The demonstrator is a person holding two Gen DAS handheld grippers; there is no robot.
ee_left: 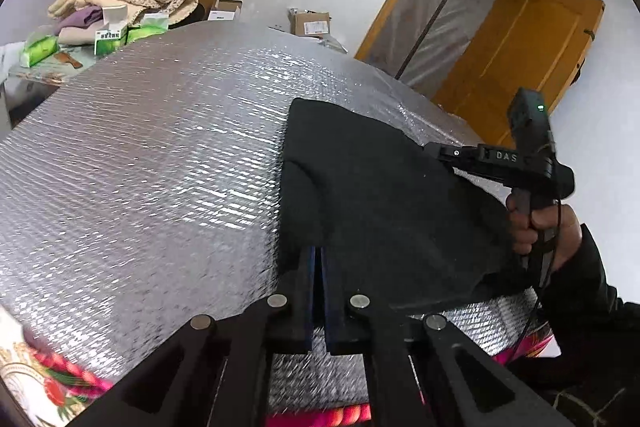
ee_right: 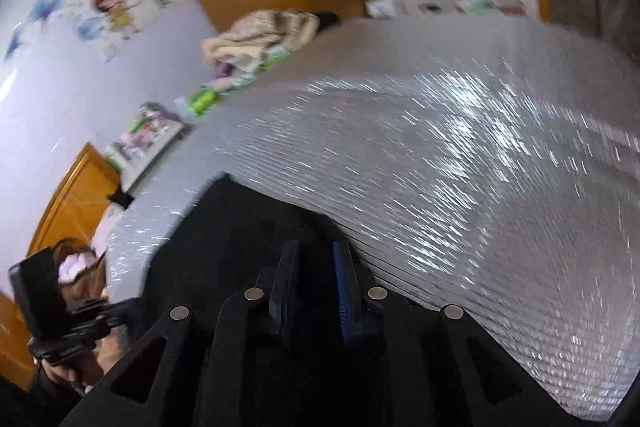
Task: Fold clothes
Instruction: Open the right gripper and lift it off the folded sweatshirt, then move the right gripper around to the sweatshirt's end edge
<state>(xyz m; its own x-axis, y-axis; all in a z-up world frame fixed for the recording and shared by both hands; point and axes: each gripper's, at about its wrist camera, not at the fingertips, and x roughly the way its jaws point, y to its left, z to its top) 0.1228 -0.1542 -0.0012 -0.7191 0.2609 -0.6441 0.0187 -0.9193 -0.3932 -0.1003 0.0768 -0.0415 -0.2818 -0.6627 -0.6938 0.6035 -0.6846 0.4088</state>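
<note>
Garment (ee_left: 380, 187), black, is lying on the silver mat's (ee_left: 160, 167) right side; your left gripper (ee_left: 319, 259) is pinching its near edge, your right gripper (ee_right: 314, 267) is hovering released above it.

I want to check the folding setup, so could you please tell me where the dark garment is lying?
The dark garment lies on the silver quilted foil mat, right of centre in the left wrist view, between the two grippers' tips.

A dark, nearly black garment (ee_left: 384, 195) lay on the silvery quilted sheet (ee_left: 160, 167), near its front right part. It was partly folded, one layer lying over another, with a soft, matte, fleece-like surface and rounded edges.
</note>
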